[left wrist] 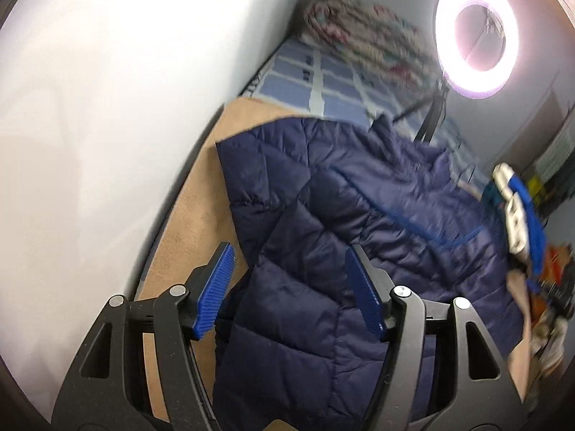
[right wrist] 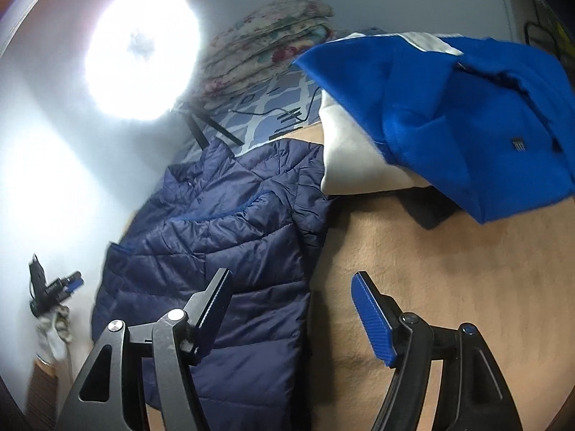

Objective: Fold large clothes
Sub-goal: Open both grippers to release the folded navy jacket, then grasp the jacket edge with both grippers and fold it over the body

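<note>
Nearest in the left wrist view, the left claw (left wrist: 291, 294) stands spread, its blue ribbed pads apart with nothing pinched; the quilted fabric passes beneath and between them, but whether the right-hand pad brushes it I cannot tell. In the right wrist view the right claw (right wrist: 294, 309) is likewise spread and empty, its left finger over the jacket's edge, its right finger over bare tan blanket (right wrist: 449, 269).

The navy puffer jacket (left wrist: 359, 215) lies on that tan blanket, running from six o'clock toward twelve in the left view, one sleeve or side panel apparently laid over the body, collar at the far end near one o'clock. Beside it, toward two o'clock in the right view, a blue and white garment (right wrist: 449, 115) sits heaped, touching the jacket's far corner.

Farther off: a blue patterned bedsheet (left wrist: 323, 82), a folded floral quilt (left wrist: 359, 32) at twelve o'clock, and a ring light (left wrist: 476, 32) at one o'clock.

Judging from this, a fold looks just laid and let go. To do the next one well, take the padded fabric at both corners of the near hem, bite deep so the slippery shell does not slide out, lift both claws together, and carry the hem toward the collar, keeping edges square and clear of the blue heap.
</note>
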A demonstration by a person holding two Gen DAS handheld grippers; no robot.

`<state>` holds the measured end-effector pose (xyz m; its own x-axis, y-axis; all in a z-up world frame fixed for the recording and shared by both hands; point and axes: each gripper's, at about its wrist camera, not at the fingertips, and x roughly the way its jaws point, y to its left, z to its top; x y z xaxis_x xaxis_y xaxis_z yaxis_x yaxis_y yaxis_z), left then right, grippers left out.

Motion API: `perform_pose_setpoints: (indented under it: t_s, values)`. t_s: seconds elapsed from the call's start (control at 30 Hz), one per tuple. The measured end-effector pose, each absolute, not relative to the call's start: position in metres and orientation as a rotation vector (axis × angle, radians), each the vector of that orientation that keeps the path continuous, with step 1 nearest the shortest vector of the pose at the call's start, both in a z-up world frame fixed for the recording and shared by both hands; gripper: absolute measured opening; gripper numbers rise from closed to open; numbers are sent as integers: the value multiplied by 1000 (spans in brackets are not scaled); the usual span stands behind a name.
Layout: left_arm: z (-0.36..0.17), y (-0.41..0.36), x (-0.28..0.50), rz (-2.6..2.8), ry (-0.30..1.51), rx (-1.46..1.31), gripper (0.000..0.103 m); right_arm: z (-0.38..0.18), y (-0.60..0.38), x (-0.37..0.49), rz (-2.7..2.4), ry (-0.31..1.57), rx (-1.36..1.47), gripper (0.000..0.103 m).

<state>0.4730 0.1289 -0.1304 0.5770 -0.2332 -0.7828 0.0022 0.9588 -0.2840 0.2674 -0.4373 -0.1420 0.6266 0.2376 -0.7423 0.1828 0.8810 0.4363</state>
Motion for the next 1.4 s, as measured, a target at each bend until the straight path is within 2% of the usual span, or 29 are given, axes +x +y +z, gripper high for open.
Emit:
perform_pose_setpoints:
  t_s: [0.43,0.5,0.53,0.57,0.6,0.63,0.67,0.7,0.73,0.83,0.93,1.4]
  values:
    - [-179,98,522,-149,1068,-144,66,-181,-413,324,73,1005,429,72]
    - [-186,91,523,-149,1075,-114,63,-190,-408,330,65,1041,399,69]
    - [-188,87,522,-144,1071,-95,53,-194,-406,332,68,1057,392,63]
    - [-190,84,522,-143,1069,-80,36,-197,-404,333,78,1069,388,56]
    - [-191,81,521,-145,1068,-71,28,-198,-402,333,83,1075,382,42]
    - [-191,79,521,-146,1068,-62,17,-198,-400,333,77,1075,366,32]
    - [-191,77,520,-147,1064,-50,12,-197,-398,331,63,1068,345,28]
    - [-189,73,519,-146,1057,-28,10,-195,-397,331,55,1062,331,17]
    - [-187,71,518,-145,1049,-8,7,-193,-396,329,51,1055,318,11]
    - [-178,66,513,-143,1019,29,4,-185,-392,326,30,1038,268,4]
    - [-165,69,507,-147,986,21,3,-171,-385,321,2,1014,197,2]
    - [-102,71,522,-140,867,35,3,-109,-366,319,-87,892,-25,1]
